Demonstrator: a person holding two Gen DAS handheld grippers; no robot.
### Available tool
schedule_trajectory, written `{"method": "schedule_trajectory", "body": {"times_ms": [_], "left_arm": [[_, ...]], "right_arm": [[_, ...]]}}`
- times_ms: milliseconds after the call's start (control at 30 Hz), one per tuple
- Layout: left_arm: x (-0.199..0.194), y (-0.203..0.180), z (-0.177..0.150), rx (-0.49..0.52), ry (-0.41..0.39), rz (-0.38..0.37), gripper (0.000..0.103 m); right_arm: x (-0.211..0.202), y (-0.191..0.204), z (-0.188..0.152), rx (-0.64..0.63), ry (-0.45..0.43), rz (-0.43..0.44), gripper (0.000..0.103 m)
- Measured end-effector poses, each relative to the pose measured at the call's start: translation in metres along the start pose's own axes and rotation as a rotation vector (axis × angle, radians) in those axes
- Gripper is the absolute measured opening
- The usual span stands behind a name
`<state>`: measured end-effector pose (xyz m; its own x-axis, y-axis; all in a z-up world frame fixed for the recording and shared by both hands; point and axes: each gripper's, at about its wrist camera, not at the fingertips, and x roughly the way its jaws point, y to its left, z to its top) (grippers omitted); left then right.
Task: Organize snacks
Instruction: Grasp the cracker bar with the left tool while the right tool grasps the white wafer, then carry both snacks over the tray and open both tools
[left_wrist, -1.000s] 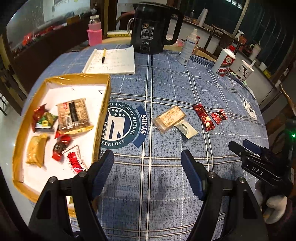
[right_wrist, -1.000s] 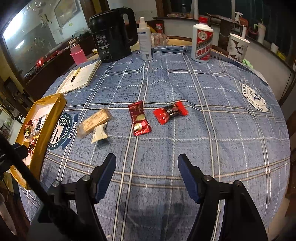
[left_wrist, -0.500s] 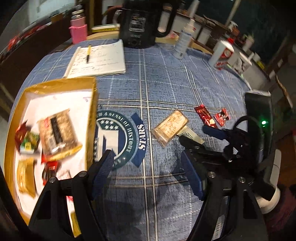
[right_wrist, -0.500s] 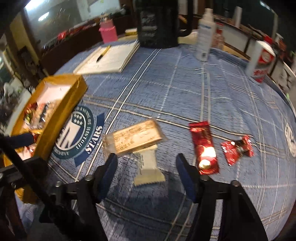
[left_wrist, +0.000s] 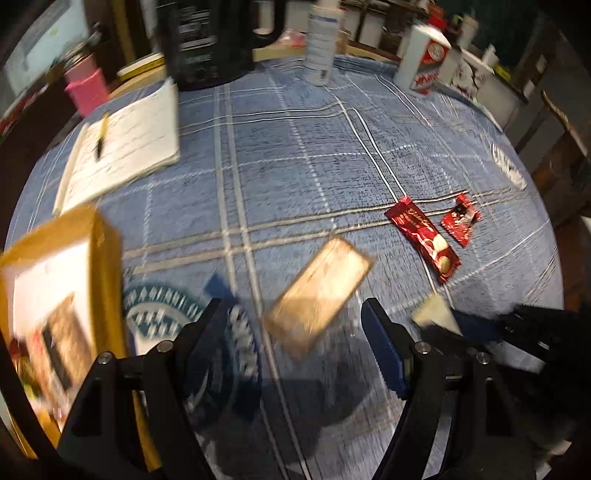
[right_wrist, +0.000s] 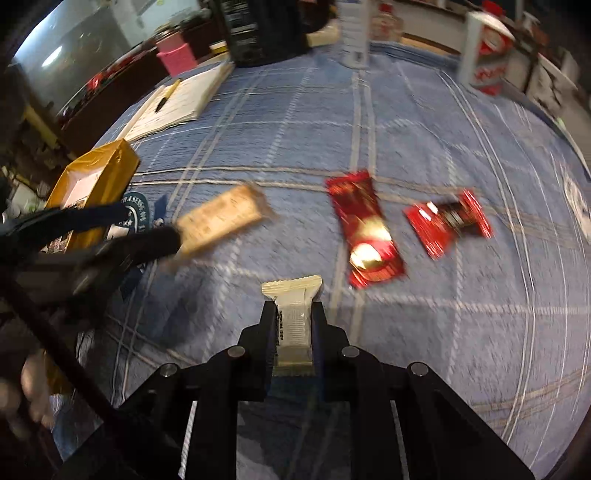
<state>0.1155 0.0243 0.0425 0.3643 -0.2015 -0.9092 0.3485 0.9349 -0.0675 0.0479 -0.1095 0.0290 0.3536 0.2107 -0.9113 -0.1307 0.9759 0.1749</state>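
Observation:
My right gripper (right_wrist: 293, 314) is shut on a small white snack packet (right_wrist: 293, 312), also seen in the left wrist view (left_wrist: 432, 312). My left gripper (left_wrist: 295, 325) is open, its fingers on either side of a tan cracker pack (left_wrist: 319, 290) on the blue cloth, which also shows in the right wrist view (right_wrist: 221, 219). A long red wrapper (left_wrist: 423, 238) (right_wrist: 364, 234) and a small red candy (left_wrist: 461, 219) (right_wrist: 447, 223) lie to the right. The gold tray (left_wrist: 107, 258) (right_wrist: 96, 177) holding several snacks is at the left.
At the far side stand a black kettle (left_wrist: 207, 40), a white spray bottle (left_wrist: 321, 44), a white and red bottle (left_wrist: 424, 62), a pink bottle (left_wrist: 86, 88) and an open notebook with a pen (left_wrist: 122, 144). The table edge curves close on the right.
My right gripper moved in and closed on the white packet. My left gripper moved forward and right over the tan cracker pack and stayed open.

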Motion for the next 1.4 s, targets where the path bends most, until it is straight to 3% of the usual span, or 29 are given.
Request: {"method": "schedule_trajectory", "body": {"times_ms": [100,300,400,433,500,733,1033,1200,1400], "left_arm": [[0.019,-0.006,0.008,0.072,0.02,0.036,0.076],[0.028,-0.011,0.008,0.133,0.041,0.027,0.075],[0.024,-0.011,0.008,0.119,0.021,0.012,0.05],[0.022,-0.011,0.007,0.112,0.017,0.018,0.037],[0.019,-0.011,0.005,0.091,0.019,0.018,0.036],[-0.011,-0.004,-0.021,-0.025,-0.033,-0.02,0.036],[-0.093,0.03,-0.07,-0.21,-0.149,-0.071,0.036],[-0.131,0.077,-0.111,-0.342,-0.198,-0.027,0.036],[-0.149,0.142,-0.163,-0.494,-0.201,0.049,0.036]], "right_arm": [[-0.006,-0.01,-0.011,0.042,0.0,0.007,0.016],[-0.022,-0.022,-0.025,0.084,-0.024,0.013,0.016],[-0.027,-0.025,-0.028,0.092,-0.033,0.013,0.016],[-0.028,-0.025,-0.029,0.092,-0.034,0.012,0.016],[-0.03,-0.025,-0.03,0.089,-0.036,0.009,0.016],[-0.039,-0.018,-0.037,0.072,-0.044,0.015,0.016],[-0.056,0.017,-0.038,-0.007,-0.069,0.054,0.016],[-0.064,0.064,-0.029,-0.09,-0.091,0.105,0.016],[-0.063,0.129,-0.018,-0.195,-0.097,0.196,0.016]]}}
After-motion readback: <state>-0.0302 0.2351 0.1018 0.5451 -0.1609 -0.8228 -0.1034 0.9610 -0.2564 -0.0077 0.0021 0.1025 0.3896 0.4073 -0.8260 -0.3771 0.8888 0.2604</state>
